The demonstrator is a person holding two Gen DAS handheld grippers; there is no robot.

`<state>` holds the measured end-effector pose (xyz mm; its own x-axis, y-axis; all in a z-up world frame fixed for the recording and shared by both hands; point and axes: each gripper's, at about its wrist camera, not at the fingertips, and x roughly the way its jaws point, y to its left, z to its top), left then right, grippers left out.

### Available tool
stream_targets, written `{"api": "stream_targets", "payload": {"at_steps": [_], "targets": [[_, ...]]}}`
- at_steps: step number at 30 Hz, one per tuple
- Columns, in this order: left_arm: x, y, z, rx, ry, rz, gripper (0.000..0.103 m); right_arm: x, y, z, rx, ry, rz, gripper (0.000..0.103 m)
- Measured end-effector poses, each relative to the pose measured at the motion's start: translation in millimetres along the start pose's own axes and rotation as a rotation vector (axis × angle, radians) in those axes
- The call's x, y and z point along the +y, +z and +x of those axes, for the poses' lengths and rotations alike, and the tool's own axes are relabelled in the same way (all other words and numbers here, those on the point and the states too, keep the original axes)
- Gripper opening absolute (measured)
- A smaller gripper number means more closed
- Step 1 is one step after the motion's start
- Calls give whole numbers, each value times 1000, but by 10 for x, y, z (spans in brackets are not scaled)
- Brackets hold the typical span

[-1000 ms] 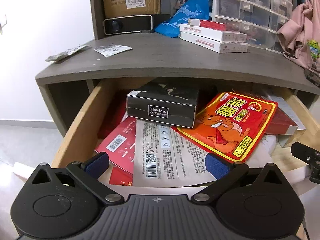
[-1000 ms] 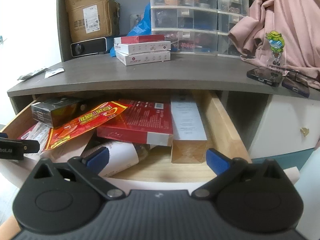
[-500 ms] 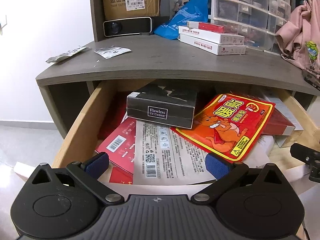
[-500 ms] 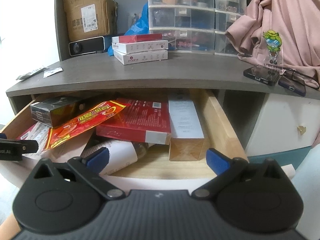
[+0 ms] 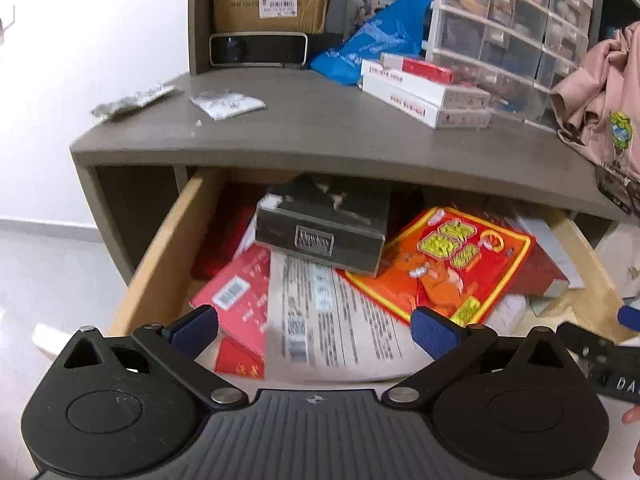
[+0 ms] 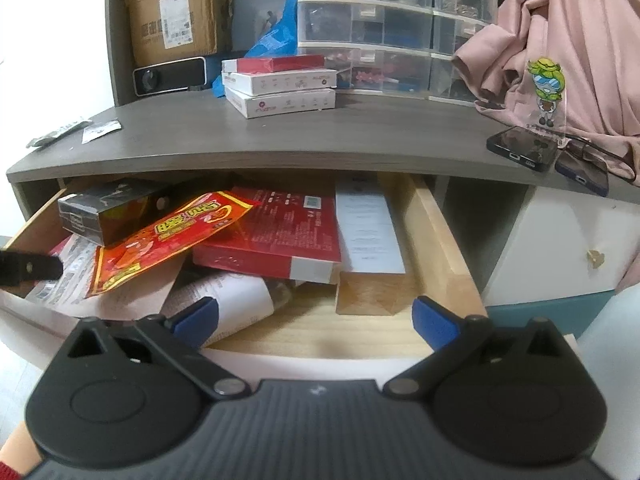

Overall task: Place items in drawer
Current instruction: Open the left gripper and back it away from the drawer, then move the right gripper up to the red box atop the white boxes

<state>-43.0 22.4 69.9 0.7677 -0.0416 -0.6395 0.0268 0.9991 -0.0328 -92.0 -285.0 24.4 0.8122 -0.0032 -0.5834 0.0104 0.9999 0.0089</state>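
Note:
The wooden drawer [image 5: 168, 256] [image 6: 440, 240] stands pulled out under the grey desk. Inside lie a black box [image 5: 324, 228] [image 6: 100, 208], a red-orange heat-pack packet [image 5: 444, 268] [image 6: 168, 236], a red flat box [image 6: 272, 236], printed white pouches [image 5: 332, 320] and a tall wooden-ended box [image 6: 368, 240]. My left gripper [image 5: 314, 330] is open and empty just in front of the drawer's left half. My right gripper [image 6: 314, 320] is open and empty in front of its right half.
On the desktop [image 5: 320, 132] are stacked white and red boxes [image 5: 424, 88] [image 6: 280, 84], two small sachets [image 5: 228, 102], a projector [image 5: 258, 50], a cardboard box [image 6: 176, 12], clear drawer units [image 6: 384, 24], pink cloth [image 6: 568, 52] and two phones [image 6: 524, 148].
Both grippers have shifted slightly; the left view has dropped and moved closer to the drawer, with blur. The drawer contents have not moved. Both stay open.

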Motion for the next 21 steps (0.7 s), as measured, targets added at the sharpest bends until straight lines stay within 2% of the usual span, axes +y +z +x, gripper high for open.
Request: {"api": "stream_targets", "payload": {"at_steps": [7, 21], "targets": [[28, 253, -36, -29, 5, 18, 103, 71, 222, 2, -16, 8, -6, 103], [178, 613, 29, -63, 28, -1, 103, 319, 961, 191, -116, 4, -138, 103]]}}
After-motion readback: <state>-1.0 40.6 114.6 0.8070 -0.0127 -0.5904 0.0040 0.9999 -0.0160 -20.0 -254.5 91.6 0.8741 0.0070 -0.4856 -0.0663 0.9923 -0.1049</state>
